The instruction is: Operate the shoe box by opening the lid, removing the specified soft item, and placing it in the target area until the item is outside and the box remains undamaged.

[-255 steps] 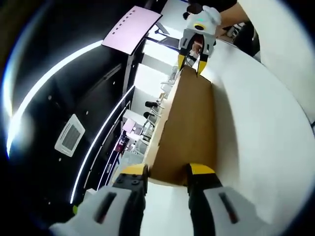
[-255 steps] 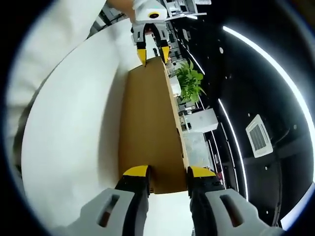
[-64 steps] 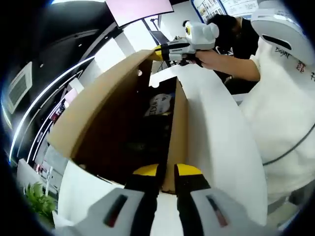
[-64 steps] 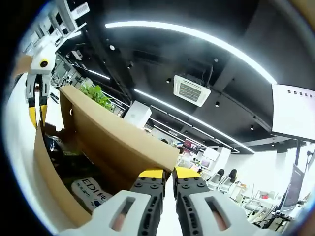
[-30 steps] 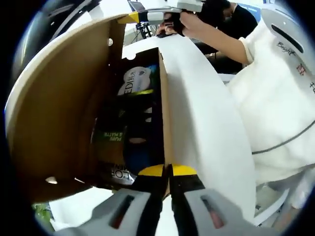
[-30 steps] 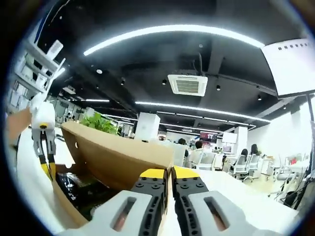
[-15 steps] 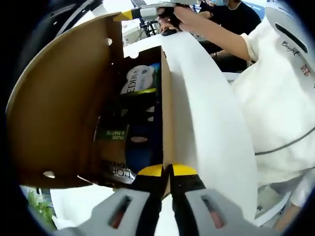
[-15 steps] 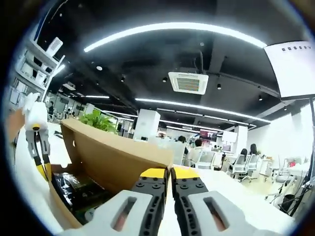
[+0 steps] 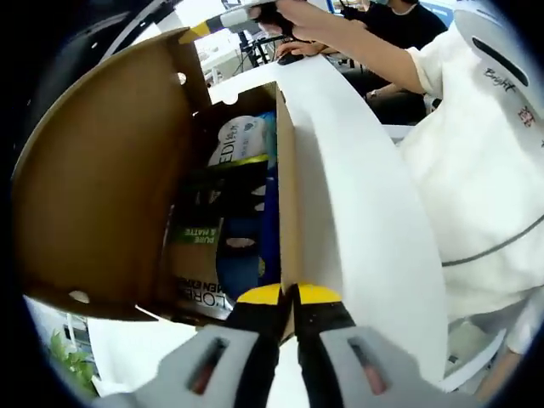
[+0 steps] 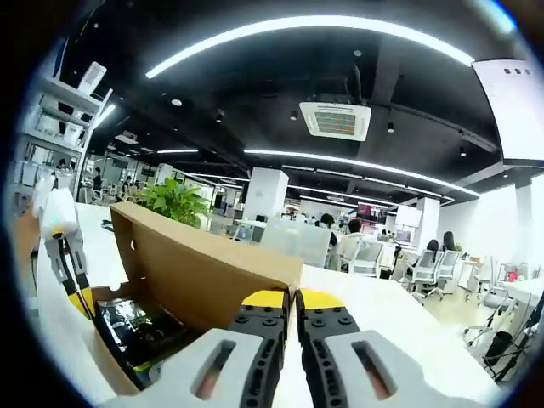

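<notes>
The white table is carrying the brown cardboard shoe box, which is standing open with its lid swung up and back on its long hinge. In the left gripper view, the box is holding a crowd of soft packets, still inside and lying below the rim: a white pouch with dark lettering at the far end, a dark packet with green print in the middle, and another lettered packet at the near end. The left gripper is pinching the near end of the box's front wall, jaws nearly together. In the right gripper view, the right gripper is clamping the lid's edge, jaws narrow, while dark packets are showing inside the box.
</notes>
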A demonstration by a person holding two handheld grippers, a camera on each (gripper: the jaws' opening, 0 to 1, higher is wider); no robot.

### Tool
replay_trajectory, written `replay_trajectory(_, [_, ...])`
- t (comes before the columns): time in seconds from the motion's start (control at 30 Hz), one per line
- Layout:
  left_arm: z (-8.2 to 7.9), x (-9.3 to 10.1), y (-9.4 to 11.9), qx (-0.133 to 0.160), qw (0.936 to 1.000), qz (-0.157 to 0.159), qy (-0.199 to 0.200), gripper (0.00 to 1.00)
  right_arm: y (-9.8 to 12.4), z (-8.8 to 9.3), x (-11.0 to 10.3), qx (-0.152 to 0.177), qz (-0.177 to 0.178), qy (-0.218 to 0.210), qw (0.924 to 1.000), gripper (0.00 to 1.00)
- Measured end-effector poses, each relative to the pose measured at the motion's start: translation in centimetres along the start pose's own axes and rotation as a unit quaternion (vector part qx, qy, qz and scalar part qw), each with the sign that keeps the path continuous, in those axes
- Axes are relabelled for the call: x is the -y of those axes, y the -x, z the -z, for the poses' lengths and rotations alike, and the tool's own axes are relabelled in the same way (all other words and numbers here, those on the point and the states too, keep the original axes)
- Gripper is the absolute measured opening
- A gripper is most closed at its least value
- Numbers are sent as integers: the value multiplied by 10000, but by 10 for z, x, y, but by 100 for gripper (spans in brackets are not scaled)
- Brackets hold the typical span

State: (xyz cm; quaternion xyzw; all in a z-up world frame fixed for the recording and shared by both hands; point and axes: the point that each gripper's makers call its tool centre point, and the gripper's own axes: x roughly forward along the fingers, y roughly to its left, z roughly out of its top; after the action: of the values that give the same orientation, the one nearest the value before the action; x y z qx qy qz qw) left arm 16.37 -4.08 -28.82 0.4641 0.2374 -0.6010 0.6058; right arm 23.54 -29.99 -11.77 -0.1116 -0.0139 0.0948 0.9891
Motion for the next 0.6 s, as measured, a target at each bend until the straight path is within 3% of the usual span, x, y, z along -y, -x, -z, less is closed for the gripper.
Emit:
replay_trajectory(0.03, [0, 0, 0, -2, 10000, 1, 3, 3, -2, -1, 1, -86, -28, 252, 9996, 2])
replay_trajectory(0.2, [0, 0, 0, -51, 10000, -28, 46, 4, -6, -1, 2, -141, 15, 253, 9996, 2])
replay_trajectory(0.33, [0, 0, 0, -25, 10000, -17, 52, 4, -10, -2, 4, 15, 84, 101, 9999, 1])
replay_trajectory(0.47, [0, 0, 0, -16, 10000, -35, 66, 4, -13, -4, 8, 435, 346, -379, 9977, 1])
replay_trajectory(0.6, [0, -1, 0, -2, 10000, -43, 74, 4, -22, -5, 9, 313, 400, -121, 9986, 1])
